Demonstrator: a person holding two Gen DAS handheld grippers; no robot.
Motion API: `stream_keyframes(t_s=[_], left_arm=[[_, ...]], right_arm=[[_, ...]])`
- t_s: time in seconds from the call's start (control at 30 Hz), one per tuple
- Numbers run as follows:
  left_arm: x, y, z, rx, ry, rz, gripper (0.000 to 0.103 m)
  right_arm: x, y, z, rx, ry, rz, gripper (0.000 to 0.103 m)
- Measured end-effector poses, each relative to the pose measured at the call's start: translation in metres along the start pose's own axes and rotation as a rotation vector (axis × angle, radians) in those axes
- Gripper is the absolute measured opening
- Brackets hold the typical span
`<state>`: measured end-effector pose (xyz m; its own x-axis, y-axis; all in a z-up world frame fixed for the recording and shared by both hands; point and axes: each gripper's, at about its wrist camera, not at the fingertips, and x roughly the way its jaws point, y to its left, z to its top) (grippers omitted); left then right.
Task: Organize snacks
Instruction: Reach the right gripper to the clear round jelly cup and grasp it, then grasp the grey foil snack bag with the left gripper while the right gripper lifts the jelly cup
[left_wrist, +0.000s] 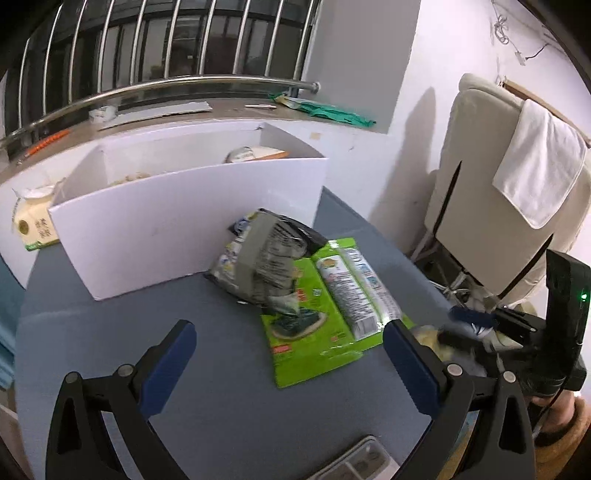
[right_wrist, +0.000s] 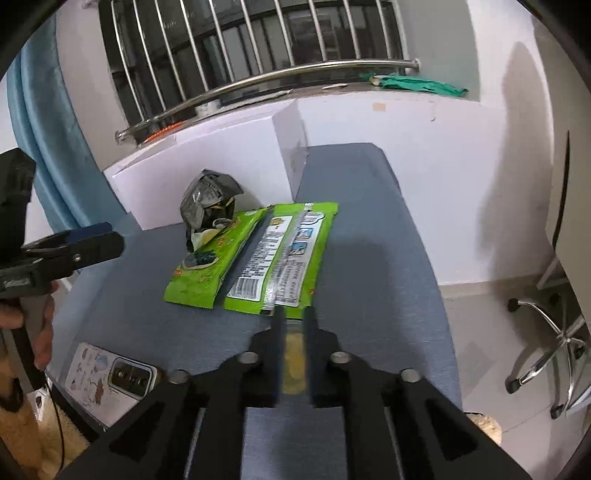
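Snacks lie on the grey table (left_wrist: 110, 332) just near of the white box (left_wrist: 184, 221): a green packet (right_wrist: 258, 254) lying flat, and a crumpled grey pouch (left_wrist: 258, 266) resting partly on it. The right gripper (right_wrist: 293, 321) is closed on a thin yellowish packet (right_wrist: 293, 365). The left gripper (left_wrist: 288, 336) is spread wide, holding nothing. The packets are judged light, soft and slippery, best pinched at a sealed edge.
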<state>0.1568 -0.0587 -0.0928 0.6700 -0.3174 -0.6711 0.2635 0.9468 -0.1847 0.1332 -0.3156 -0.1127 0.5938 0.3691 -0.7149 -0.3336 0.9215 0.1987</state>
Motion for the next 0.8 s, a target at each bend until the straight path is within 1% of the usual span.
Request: stream_keyframes(t_s=[0.03, 0.07, 0.1, 0.3, 0.33, 0.37, 0.4, 0.43, 0.47, 0.57, 0.63, 0.73, 0.8], left_arm=[[0.001, -0.002, -0.002, 0.004, 0.004, 0.001, 0.103], [0.002, -0.004, -0.004, 0.013, 0.012, 0.008, 0.103], [0.002, -0.005, -0.005, 0.016, 0.014, 0.011, 0.103], [0.000, -0.003, -0.006, 0.017, 0.019, 0.022, 0.103], [0.001, -0.002, -0.006, 0.017, 0.019, 0.024, 0.103], [0.001, -0.001, -0.005, 0.018, 0.020, 0.026, 0.103], [0.001, -0.001, -0.005, 0.019, 0.020, 0.026, 0.103], [0.002, 0.000, -0.005, 0.021, 0.021, 0.029, 0.103], [0.002, 0.000, -0.005, 0.022, 0.023, 0.030, 0.103], [0.007, 0.002, -0.002, 0.030, 0.027, 0.036, 0.103], [0.013, 0.002, 0.001, 0.033, 0.036, 0.039, 0.103], [0.028, 0.002, 0.008, 0.043, 0.060, 0.050, 0.103], [0.044, 0.001, 0.018, 0.062, 0.075, 0.071, 0.103]], right_arm=[[-0.002, -0.001, -0.002, 0.001, -0.008, -0.002, 0.087], [-0.003, 0.000, -0.003, -0.006, -0.022, 0.007, 0.101], [-0.004, 0.001, -0.006, -0.015, -0.028, 0.029, 0.101], [0.013, 0.012, -0.010, -0.046, 0.019, 0.012, 0.101], [0.016, 0.013, -0.011, -0.051, 0.027, 0.008, 0.100], [0.021, 0.016, -0.012, -0.060, 0.039, -0.007, 0.096], [0.026, 0.017, -0.013, -0.070, 0.052, -0.024, 0.090], [0.030, 0.018, -0.014, -0.079, 0.065, -0.035, 0.061], [0.034, 0.018, -0.014, -0.085, 0.073, -0.056, 0.040], [0.031, 0.013, -0.014, -0.066, 0.070, -0.023, 0.039], [0.026, 0.012, -0.014, -0.060, 0.053, -0.012, 0.039], [0.015, 0.010, -0.012, -0.045, 0.031, 0.008, 0.039], [0.007, 0.009, -0.009, -0.040, 0.015, 0.021, 0.039]])
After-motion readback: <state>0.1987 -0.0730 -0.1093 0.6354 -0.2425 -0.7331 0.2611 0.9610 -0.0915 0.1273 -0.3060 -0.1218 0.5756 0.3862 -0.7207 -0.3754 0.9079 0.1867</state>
